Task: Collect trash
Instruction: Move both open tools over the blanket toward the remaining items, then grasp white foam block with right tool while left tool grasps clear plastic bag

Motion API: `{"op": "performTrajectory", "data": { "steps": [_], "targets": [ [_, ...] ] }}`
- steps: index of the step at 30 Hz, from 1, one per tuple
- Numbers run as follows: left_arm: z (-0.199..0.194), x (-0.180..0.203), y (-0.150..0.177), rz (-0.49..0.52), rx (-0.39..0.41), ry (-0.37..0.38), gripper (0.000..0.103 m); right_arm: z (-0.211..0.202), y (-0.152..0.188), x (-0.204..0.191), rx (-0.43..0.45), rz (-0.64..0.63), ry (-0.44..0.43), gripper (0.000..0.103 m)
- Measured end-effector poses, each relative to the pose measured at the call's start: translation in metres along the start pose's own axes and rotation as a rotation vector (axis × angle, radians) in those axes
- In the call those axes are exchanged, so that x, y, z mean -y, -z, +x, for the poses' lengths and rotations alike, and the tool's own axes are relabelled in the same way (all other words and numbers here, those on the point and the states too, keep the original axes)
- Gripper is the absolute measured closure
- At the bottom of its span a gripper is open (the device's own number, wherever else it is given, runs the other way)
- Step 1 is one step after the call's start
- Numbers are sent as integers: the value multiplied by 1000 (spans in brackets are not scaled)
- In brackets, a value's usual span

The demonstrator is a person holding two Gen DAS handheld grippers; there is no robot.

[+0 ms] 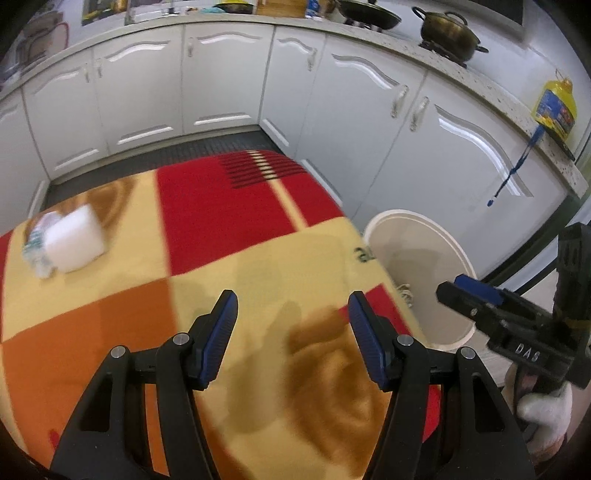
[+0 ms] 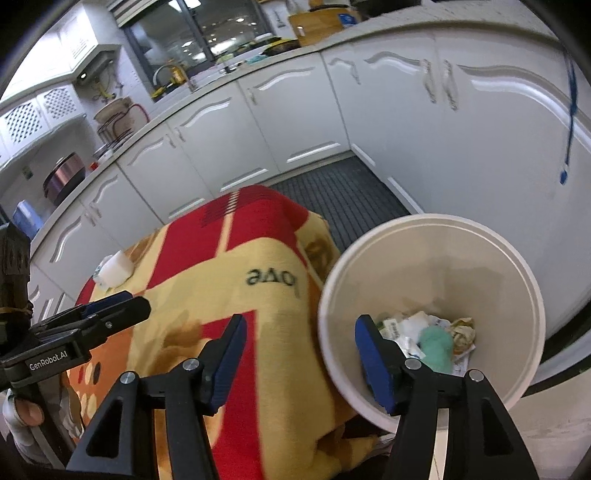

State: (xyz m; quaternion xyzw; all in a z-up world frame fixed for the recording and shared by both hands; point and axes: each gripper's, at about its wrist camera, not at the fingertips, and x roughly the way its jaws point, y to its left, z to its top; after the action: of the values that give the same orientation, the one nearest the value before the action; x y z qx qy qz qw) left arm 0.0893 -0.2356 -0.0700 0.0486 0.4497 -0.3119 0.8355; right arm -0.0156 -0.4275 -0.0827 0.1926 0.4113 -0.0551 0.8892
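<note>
A white foam block [image 1: 77,238] lies on the blanket-covered table [image 1: 258,258] at the far left, with a crumpled clear plastic wrapper [image 1: 35,254] against it. My left gripper [image 1: 293,306] hovers open over the blanket, nothing between its fingers. A white round bin [image 2: 443,266] stands beside the table's right edge and holds a green wad [image 2: 437,343] and crumpled paper [image 2: 463,330]. My right gripper [image 2: 301,332] hangs over the bin's near rim, its jaws opening and empty. The block [image 2: 116,267] also shows far off in the right wrist view.
White kitchen cabinets [image 1: 221,81] wrap around the far side and right. A dark ribbed mat [image 2: 340,192] covers the floor between table and cabinets. Pots [image 1: 448,31] and a yellow bottle [image 1: 556,105] sit on the counter. A gloved hand [image 1: 543,410] holds the right gripper [image 1: 448,290].
</note>
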Motion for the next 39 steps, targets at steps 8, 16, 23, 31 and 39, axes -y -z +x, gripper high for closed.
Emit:
{"op": "performTrajectory", "data": {
  "steps": [8,16,23,31,39],
  "targets": [
    [-36,-56,15,-71,26,-35,42,11,-6,-39,-11,-61,-52,39],
    [-71,-118,28,-149,54,-104,42,28,-13,-82,-33,-126,-118,39],
    [-83,-157,29,-195,75,-139,33,57,-24,-129,-67,-186,-192,38],
    [-75,-204,27,-270,59,-158,33,105,-31,-187,-123,-286,-281,35],
    [-77,-238,34,-324,52,-192,33,159,-45,-239,-171,-302,-354,27]
  ]
}}
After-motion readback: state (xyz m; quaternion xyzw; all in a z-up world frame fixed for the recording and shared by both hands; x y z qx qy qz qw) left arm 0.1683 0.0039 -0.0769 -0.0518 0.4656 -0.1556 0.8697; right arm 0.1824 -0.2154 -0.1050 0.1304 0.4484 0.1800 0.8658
